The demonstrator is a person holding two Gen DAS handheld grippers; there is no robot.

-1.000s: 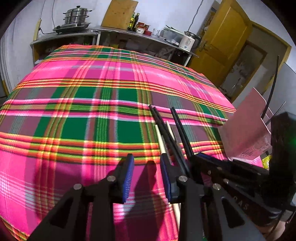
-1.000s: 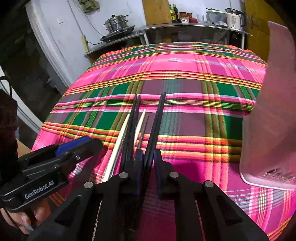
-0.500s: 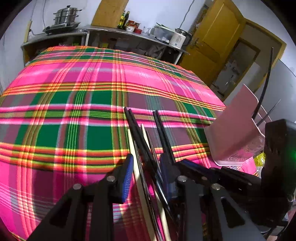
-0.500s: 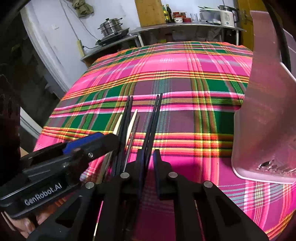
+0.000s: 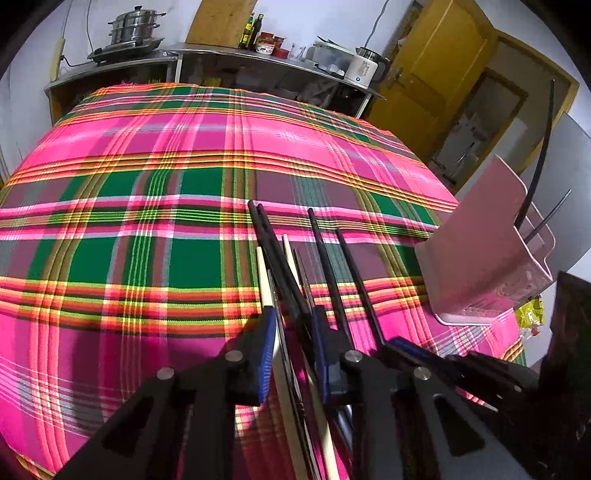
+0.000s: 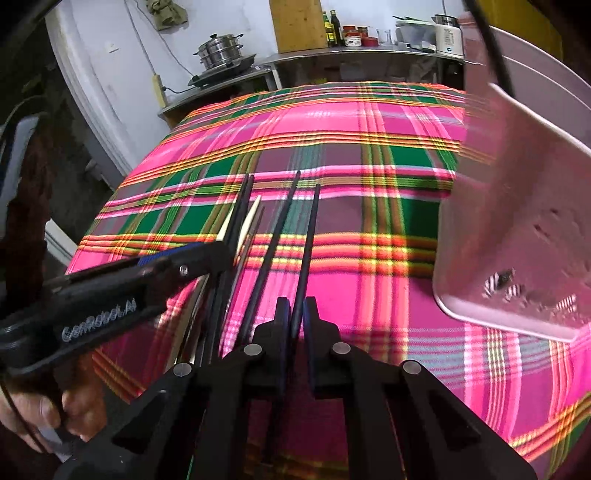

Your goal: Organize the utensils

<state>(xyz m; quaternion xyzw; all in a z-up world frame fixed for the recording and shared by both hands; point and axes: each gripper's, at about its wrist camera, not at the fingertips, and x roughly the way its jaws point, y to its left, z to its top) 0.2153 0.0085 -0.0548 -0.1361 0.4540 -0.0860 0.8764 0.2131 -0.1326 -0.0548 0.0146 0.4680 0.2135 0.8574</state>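
Several chopsticks lie side by side on the plaid tablecloth (image 5: 147, 192): black ones (image 5: 275, 251) and pale wooden ones (image 5: 263, 273). My left gripper (image 5: 293, 332) straddles the left group, its jaws apart around them. My right gripper (image 6: 297, 317) is shut on a black chopstick (image 6: 309, 229); a second black chopstick (image 6: 277, 229) runs just left of it. The left gripper also shows in the right wrist view (image 6: 184, 258). A pink utensil holder (image 5: 480, 251) stands at the right with black chopsticks (image 5: 539, 162) upright in it; it also shows in the right wrist view (image 6: 517, 221).
A metal counter (image 5: 258, 55) behind the table carries a steamer pot (image 5: 135, 26), bottles and a white kettle (image 5: 364, 68). A yellow door (image 5: 436, 81) is at the back right. The table's near edge runs just below both grippers.
The left gripper has moved right over the left group of chopsticks, which now lie between its jaws. The right gripper has shifted right with its black chopstick, nearer the pink holder.
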